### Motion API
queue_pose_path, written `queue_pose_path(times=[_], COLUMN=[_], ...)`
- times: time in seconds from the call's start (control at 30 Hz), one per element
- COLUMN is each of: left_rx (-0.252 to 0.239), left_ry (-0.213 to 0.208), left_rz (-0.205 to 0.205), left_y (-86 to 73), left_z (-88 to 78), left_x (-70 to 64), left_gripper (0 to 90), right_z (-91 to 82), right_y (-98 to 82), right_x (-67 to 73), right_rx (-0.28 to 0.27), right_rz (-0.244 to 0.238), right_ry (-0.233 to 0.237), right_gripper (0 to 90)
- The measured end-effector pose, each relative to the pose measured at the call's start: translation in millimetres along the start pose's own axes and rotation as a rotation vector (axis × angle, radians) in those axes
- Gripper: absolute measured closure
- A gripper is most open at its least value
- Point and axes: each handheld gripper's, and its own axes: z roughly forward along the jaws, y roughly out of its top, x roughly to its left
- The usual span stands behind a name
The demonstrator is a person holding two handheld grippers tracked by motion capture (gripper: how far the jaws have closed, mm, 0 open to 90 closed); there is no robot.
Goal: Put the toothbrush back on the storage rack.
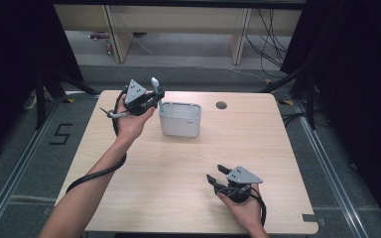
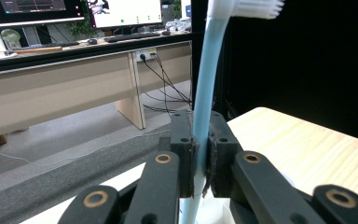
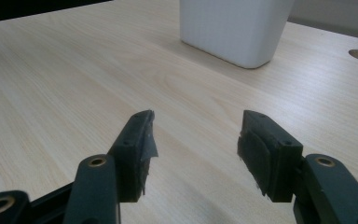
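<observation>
In the high view, the left gripper [image 1: 155, 99] sat in the upper left part of the frame, held up by the person's left hand [image 1: 130, 120] just beside the left end of a white container [image 1: 180, 125] that stood on the wooden table [image 1: 178, 173] a little above the frame's centre. Its jaws were clamped on a toothbrush [image 1: 156, 89] with a pale blue handle, which stood nearly upright with the white head at the top and its lower end at the container's left rim; whether that end touched the rim or hung just inside could not be told. In the left gripper view the same grip showed from close by: the two black pads pressed on the toothbrush handle [image 2: 203, 102] from either side near the middle of the frame, the handle ran up and slightly to the right, and the white bristles [image 2: 256, 8] lay at the top edge, pointing right. The right gripper [image 1: 217, 174] rested in the lower right part of the high view, held low over the table by the right hand [image 1: 245, 207], well apart from the container and the toothbrush. Its jaws stood wide apart with nothing between them; the right gripper view showed bare tabletop in the gap between the pads [image 3: 142, 144], and the container's lower wall [image 3: 235, 28] at the top centre of that frame.
</observation>
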Motion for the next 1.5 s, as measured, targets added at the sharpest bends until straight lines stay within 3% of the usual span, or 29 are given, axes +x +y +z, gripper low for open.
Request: queue_pose_path(times=[0.37,0.57,0.7,0.8,0.9,1.5], left_rx=[-0.002,0.006,0.007,0.003,0.009,0.086], left_ry=[0.003,0.004,0.008,0.009,0.009,0.01], left_rz=[-0.002,-0.002,-0.003,-0.005,-0.001,-0.024], left_y=[0.5,-1.4,-2.0,-1.3,-0.9,-16.6], left_z=[8.4,13.8,16.9,18.7,19.8,25.1], left_x=[3.5,4.0,4.4,4.3,4.6,2.9], left_gripper=[83.1,83.1,83.1,83.1,83.0,83.0], right_z=[0.3,-0.1,0.4,0.0,-0.1,0.8], right_y=[-0.3,-0.6,-0.5,-0.5,-0.4,-1.5], right_x=[0.2,2.6,0.8,1.2,0.1,1.2], right_rx=[-0.001,0.008,-0.001,0.005,0.001,0.016], right_rz=[-0.003,0.028,-0.005,0.012,-0.002,0.01], right_ry=[0.006,0.008,0.006,0.011,0.005,0.019], right_gripper=[45.0,44.9,44.9,44.8,44.8,44.2])
